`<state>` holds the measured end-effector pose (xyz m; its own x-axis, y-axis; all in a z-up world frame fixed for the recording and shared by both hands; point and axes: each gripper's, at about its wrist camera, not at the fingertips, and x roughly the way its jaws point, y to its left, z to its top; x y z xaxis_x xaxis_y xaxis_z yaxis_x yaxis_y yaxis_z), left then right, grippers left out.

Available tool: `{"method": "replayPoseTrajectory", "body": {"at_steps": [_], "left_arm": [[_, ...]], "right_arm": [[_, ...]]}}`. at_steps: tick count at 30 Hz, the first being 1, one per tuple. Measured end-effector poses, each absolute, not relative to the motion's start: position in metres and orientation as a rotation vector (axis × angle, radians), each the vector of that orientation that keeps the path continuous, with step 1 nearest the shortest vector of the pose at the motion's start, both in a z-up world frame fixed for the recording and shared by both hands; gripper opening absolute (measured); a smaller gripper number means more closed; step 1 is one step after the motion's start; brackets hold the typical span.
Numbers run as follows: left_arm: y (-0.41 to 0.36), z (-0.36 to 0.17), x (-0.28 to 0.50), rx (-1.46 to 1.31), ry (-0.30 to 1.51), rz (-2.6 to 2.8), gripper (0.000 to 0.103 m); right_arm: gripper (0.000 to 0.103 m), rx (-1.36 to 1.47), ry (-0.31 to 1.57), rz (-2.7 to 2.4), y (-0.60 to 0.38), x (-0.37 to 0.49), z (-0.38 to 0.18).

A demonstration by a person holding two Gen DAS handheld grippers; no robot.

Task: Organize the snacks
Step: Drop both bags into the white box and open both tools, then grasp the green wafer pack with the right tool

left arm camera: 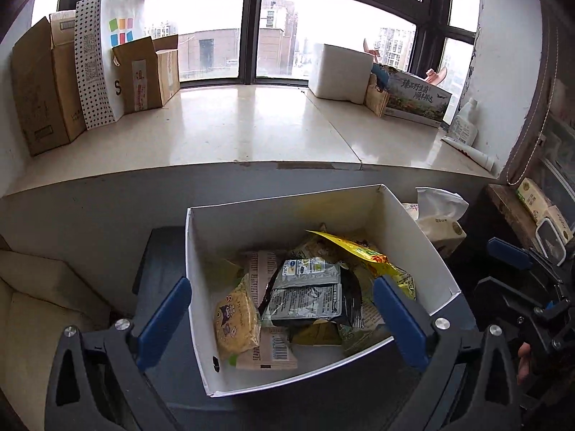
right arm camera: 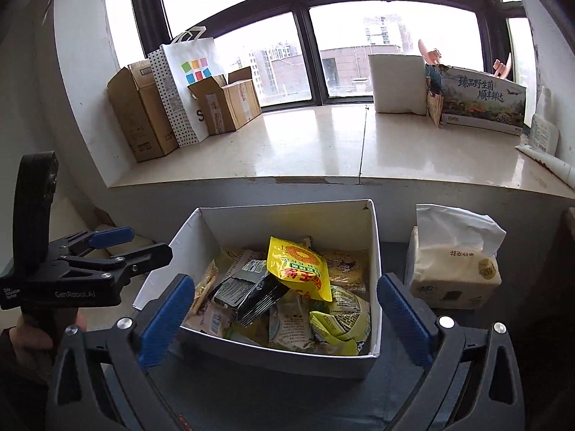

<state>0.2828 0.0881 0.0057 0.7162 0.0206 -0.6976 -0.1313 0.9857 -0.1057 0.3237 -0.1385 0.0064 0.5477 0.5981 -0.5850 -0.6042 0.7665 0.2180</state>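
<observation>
My left gripper point(left arm camera: 282, 318) and right gripper point(right arm camera: 285, 318) both hang spread wide and empty over the white box point(right arm camera: 375, 251). Inside it the snacks lie heaped: a yellow packet point(right arm camera: 300, 269) on top, leaning on a silver-black pouch point(left arm camera: 305, 296). A tissue pack point(right arm camera: 454, 269) stands just beside the box. Cardboard boxes point(left arm camera: 43, 89) line the windowsill point(left arm camera: 251, 125) beyond.

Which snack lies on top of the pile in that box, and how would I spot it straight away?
Below the pale stone window sill stands an open white cardboard box full of snack packets. On top of the heap, toward the back, lies a bright yellow packet with an orange ring printed on it; beside it lies a silver-and-black packet, and the rest are paler.
</observation>
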Motion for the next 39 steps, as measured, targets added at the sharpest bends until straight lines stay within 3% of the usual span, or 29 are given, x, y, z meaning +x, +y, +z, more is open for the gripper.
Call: {"method": "replayPoseTrajectory", "body": {"at_steps": [9, 22, 39], "left_arm": [[0.056, 0.016, 0.191, -0.107, 0.74, 0.005, 0.103], [0.02, -0.036, 0.086, -0.145, 0.795, -0.022, 0.103], [0.019, -0.074, 0.072, -0.146, 0.892, 0.003, 0.103]], "right_arm": [[0.103, 0.052, 0.703, 0.721, -0.183, 0.234, -0.001], [0.103, 0.033, 0.912, 0.56, -0.227, 0.119, -0.112], [0.103, -0.24, 1.097, 0.484, -0.187, 0.112, -0.17]]}}
